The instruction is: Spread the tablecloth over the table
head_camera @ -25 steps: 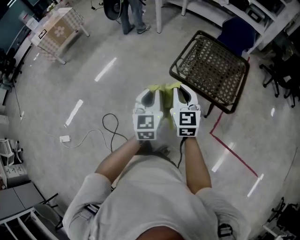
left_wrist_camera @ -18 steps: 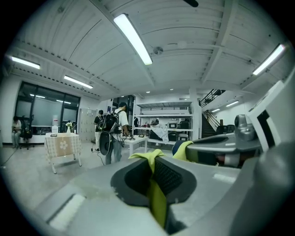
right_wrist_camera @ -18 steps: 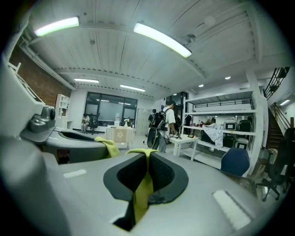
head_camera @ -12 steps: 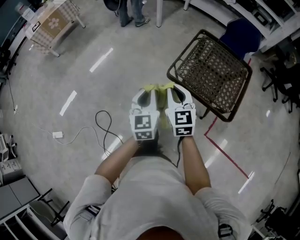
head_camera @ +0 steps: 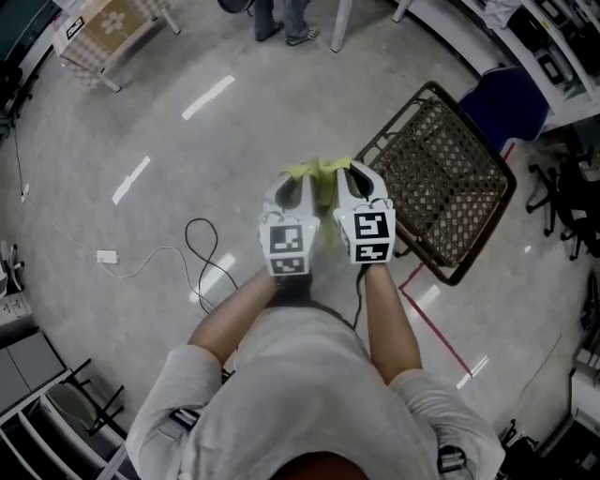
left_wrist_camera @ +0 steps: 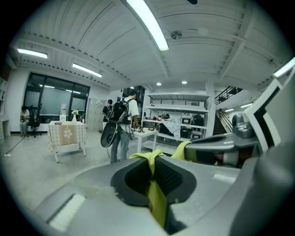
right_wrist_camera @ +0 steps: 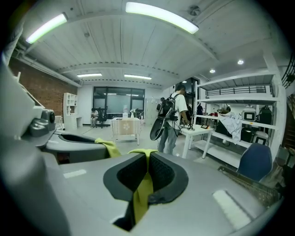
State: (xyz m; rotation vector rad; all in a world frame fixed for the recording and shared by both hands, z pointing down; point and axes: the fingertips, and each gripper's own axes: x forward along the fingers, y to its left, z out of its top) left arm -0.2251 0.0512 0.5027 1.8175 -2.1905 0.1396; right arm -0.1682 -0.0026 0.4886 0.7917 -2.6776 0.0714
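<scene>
A yellow-green tablecloth hangs bunched between my two grippers, held side by side in front of the person's chest. My left gripper is shut on one part of it, and the fabric runs down between its pads. My right gripper is shut on another part of the cloth. The dark woven-top table stands just right of and beyond the right gripper, and its edge shows low in the right gripper view. Most of the cloth is hidden under the grippers.
A black cable and a white adapter lie on the floor to the left. A blue chair stands behind the woven table. A person stands far ahead beside a white table leg. Red tape marks the floor.
Both grippers have travelled forward together with the cloth still pinched, and the woven table now lies closer beside the right gripper. The floor cable has slid back to the left.
</scene>
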